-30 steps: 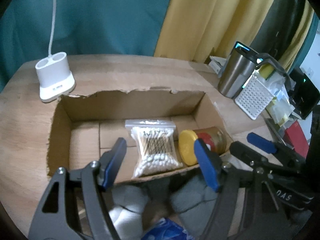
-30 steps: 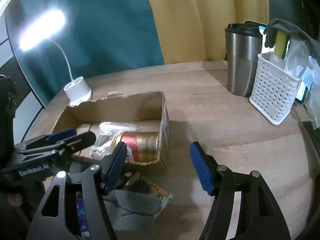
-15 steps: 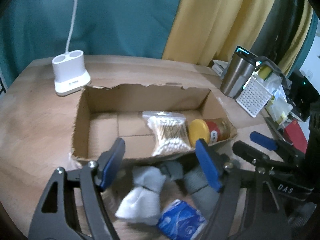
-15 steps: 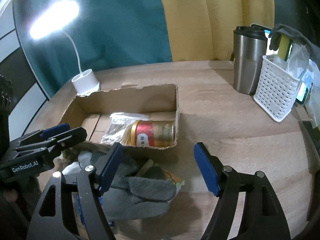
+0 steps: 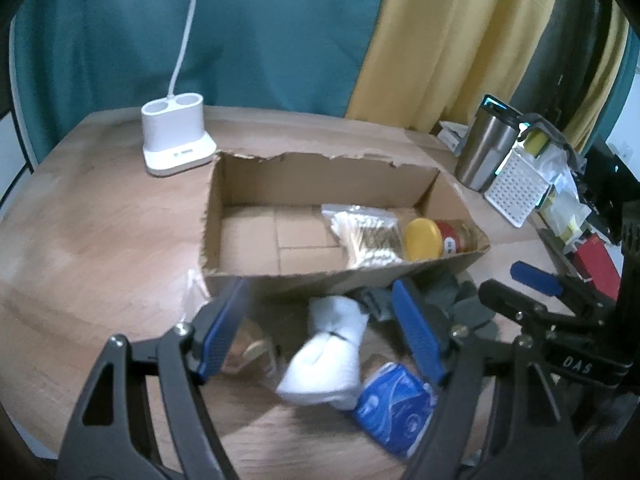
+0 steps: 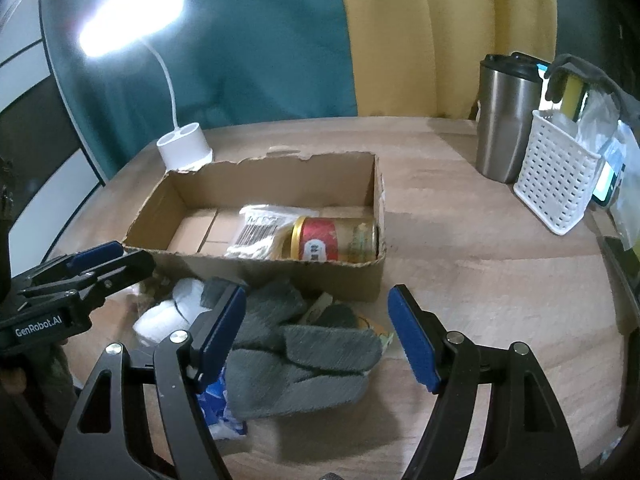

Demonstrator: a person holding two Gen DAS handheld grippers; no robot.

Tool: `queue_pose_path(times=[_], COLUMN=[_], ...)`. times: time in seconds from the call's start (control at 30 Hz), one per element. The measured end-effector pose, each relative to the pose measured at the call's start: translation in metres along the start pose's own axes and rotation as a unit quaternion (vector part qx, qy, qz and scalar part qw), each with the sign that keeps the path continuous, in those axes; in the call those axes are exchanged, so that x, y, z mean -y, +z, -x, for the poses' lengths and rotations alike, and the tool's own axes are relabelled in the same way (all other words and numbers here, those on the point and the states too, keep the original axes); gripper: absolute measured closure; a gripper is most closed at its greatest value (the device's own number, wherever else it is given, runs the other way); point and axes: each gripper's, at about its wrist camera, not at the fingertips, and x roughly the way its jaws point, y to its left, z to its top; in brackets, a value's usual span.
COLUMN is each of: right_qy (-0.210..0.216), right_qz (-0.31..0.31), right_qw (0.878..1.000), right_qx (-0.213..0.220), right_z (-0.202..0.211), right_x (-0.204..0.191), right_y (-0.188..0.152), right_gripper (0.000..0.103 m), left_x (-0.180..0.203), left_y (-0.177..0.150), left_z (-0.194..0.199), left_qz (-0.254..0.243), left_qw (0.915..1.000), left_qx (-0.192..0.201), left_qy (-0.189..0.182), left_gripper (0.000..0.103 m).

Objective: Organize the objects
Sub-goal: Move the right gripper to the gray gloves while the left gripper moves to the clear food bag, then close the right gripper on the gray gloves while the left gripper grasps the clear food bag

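Both grippers are backing away from the cardboard box (image 5: 248, 280), showing more of the pile in front: white socks (image 5: 324, 356), gray gloves (image 6: 304, 348). The left gripper (image 5: 320, 332) and right gripper (image 6: 316, 332) are staying wide open, holding nothing, maybe picking next

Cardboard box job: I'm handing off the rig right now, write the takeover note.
Left gripper: open, empty, over the white rolled socks.
Right gripper: open, empty, over the grey gloves.
Done: cotton swab bag and yellow-lidded jar lie in the cardboard box.
Left: socks, gloves and blue packet lie on the table in front of the box.
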Motion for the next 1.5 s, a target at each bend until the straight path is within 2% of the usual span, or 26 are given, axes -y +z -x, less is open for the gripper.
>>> queue_pose_path(times=[0.6,0.87,1.03,1.2,1.5], right_qy=[0.005,0.006,0.004,-0.004,-0.023], right_qz=[0.012,0.019,0.023,0.032,0.065], right_qw=[0.999,0.999,0.998,0.998,0.996], right_qx=[-0.031,-0.043,-0.05,-0.052,-0.055], right_z=[-0.017,-0.026,-0.031,-0.035,-0.036], right_x=[-0.016,-0.022,-0.022,-0.023,-0.03], right_y=[-0.017,-0.02,-0.023,-0.024,-0.027], right_gripper=[0.026,0.026,0.026,0.026,0.026], left_x=[-0.039,-0.045,-0.05,-0.048,-0.043], left_y=[-0.024,-0.024,-0.031,-0.038,-0.039], left_z=[-0.006,-0.002,-0.021,-0.037,-0.044], left_qz=[0.022,0.001,-0.003,-0.009,-0.022], left_qw=[0.9988,0.9975,0.9964,0.9961,0.9956], left_qx=[-0.019,-0.008,-0.035,-0.055,-0.056], left_qy=[0.039,0.07,0.078,0.069,0.072], left_gripper=[0.027,0.027,0.026,0.026,0.026])
